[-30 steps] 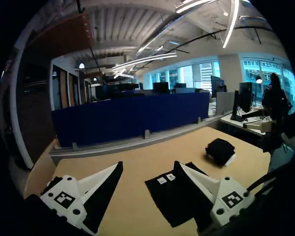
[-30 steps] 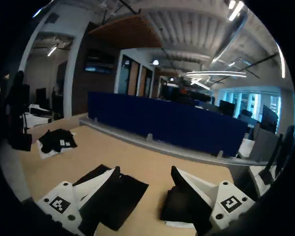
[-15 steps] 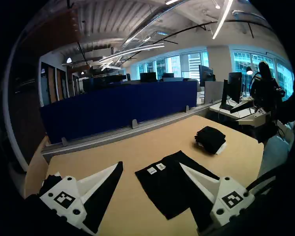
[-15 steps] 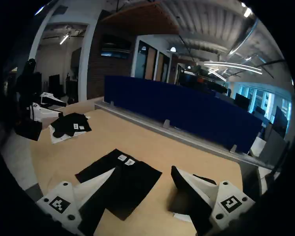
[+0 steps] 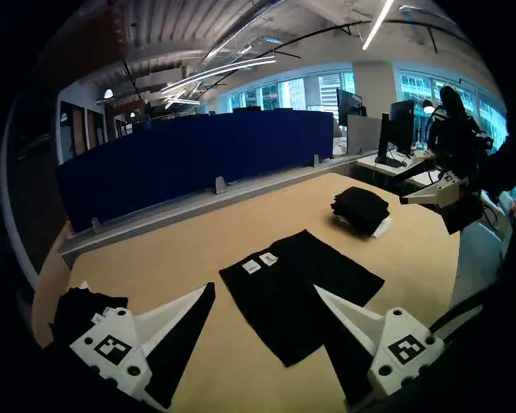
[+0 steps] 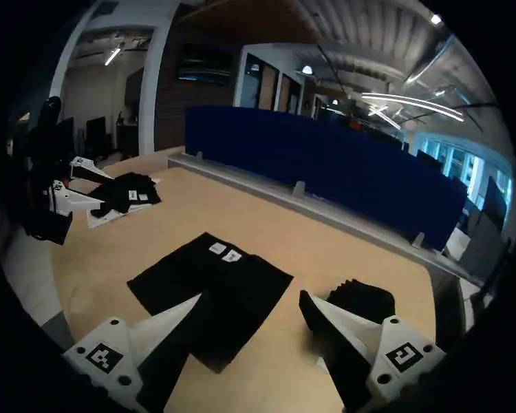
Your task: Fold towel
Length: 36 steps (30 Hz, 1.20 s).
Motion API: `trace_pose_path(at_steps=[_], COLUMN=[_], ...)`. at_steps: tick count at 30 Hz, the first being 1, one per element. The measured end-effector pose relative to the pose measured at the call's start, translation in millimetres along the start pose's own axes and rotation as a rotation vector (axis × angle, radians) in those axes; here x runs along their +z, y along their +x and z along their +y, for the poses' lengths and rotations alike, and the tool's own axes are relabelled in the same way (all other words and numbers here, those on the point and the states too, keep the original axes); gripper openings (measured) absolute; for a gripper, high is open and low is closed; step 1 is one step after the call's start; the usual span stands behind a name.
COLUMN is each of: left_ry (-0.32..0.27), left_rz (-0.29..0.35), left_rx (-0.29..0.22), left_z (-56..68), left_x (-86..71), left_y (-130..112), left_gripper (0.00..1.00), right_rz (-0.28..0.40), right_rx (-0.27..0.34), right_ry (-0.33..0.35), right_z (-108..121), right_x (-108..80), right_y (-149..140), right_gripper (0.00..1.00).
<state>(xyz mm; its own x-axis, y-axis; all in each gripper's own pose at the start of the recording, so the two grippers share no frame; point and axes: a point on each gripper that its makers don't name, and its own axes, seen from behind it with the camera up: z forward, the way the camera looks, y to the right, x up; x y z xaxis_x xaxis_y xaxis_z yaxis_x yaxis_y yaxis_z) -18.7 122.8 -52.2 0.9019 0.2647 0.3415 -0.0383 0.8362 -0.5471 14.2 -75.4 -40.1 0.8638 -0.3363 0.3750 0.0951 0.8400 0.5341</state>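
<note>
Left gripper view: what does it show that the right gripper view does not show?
Left gripper view: bright windows and the right gripper farther off. Right gripper view: a dark wall screen and the left gripper farther off. Both: the flat black cloth on the tan wooden table, and the long blue partition.

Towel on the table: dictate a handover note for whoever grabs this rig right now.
Left tongs: open, empty.
Right tongs: open, empty.
Black towel lies flat and unfolded on the table, ahead of both.
Folded stack near the right tongs, loose pile near the left.
Done: no fold on this towel yet.
Left: grip an edge, fold, likely add to the stack.
</note>
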Motion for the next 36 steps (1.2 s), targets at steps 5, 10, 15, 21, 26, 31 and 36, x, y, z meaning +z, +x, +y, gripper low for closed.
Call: trace_pose_path(at_steps=[5,10,15,21,26,31,36], left_ry=[-0.030,-0.058,-0.082,-0.101,-0.117,-0.130,-0.141], left_rz=[-0.049,-0.095,-0.140,-0.202,-0.247,-0.278,-0.302], left_rx=[-0.005,-0.001,0.005,0.002,-0.010,-0.022,-0.025], left_z=[12.6,24.6,35.5,44.2,49.4,52.7,54.5], left_x=[13.5,24.7,33.8,41.1,44.7,47.9,52.0], left_y=[-32.9,-62.9,-90.0,-123.5,-145.0,-156.9,-163.1], left_gripper=[0.96,0.96,0.96,0.96,0.96,0.96,0.96], right_rz=[-0.045,-0.091,-0.134,-0.182,-0.217,-0.241,-0.271], right_rx=[0.003,-0.002,-0.015,-0.016,-0.006,-0.011,-0.003], right_ry=[0.028,0.048,0.063,0.081,0.093,0.107,0.117], right_z=[-13.7,-24.5,-32.7,-41.4,-48.7,-55.0,-57.0], right_x=[14.2,27.9,39.6,50.0,55.1,57.1,60.2], right_y=[-29.8,-59.8,-88.5,-122.1,-146.8,-161.9,-175.5], right_gripper=[1.00,1.00,1.00,1.00,1.00,1.00,1.00])
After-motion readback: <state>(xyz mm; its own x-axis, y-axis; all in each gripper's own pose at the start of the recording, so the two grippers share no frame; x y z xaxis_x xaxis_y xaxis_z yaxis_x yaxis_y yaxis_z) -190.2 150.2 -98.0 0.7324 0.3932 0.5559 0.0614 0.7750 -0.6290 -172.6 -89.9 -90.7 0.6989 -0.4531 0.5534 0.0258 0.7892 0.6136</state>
